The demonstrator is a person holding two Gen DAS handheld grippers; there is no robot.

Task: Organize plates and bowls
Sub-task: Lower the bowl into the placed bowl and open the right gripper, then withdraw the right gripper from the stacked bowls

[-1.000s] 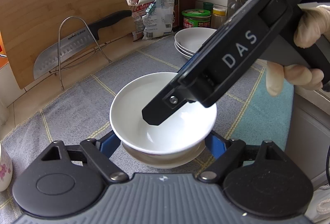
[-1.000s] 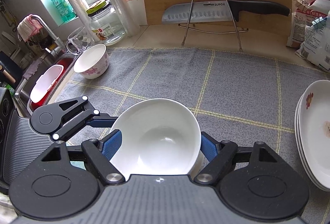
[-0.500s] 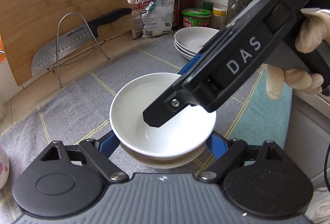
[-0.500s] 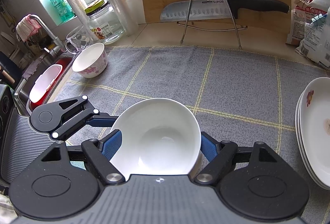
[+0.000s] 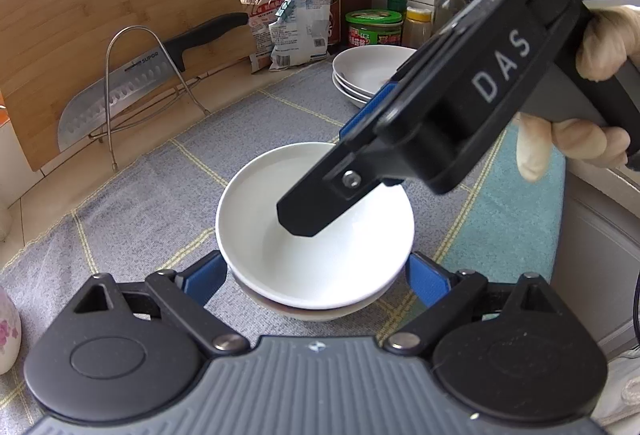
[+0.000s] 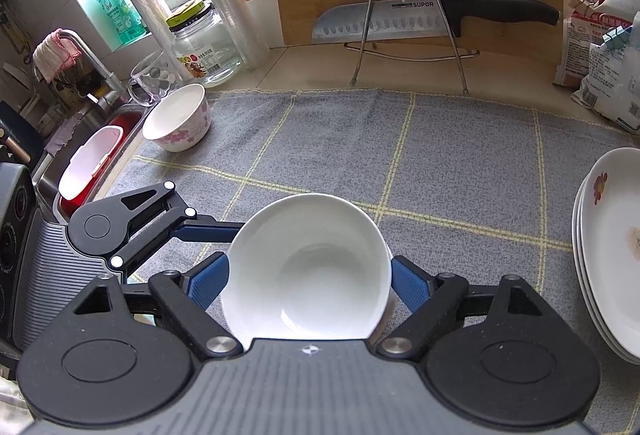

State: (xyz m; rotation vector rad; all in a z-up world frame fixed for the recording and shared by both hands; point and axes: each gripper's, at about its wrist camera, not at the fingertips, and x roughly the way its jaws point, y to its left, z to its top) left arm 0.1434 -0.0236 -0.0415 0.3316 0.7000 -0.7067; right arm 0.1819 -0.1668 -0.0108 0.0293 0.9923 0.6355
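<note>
left wrist view: stacking spot
white bowl (image 5: 320,259): nested in lower bowl (image 5: 312,313), on the grey mat (image 5: 160,203), camera side of the plate stack (image 5: 360,75), well apart from it
left gripper (image 5: 316,275): fingers spread wide either side of the nested bowls; contact unclear
right gripper (image 5: 326,175): fingers straddle the white bowl from above
change: view drifted slightly over the last second; bowl unmoved

right wrist view: same bowl
white bowl (image 6: 312,275): between wide-spread fingers, both pads at its rim, looks gripped
floral bowl (image 6: 176,119): across the mat from the plate stack (image 6: 608,235), unstacked
meaning: bowl probably seated, release next; floral bowl left
</note>
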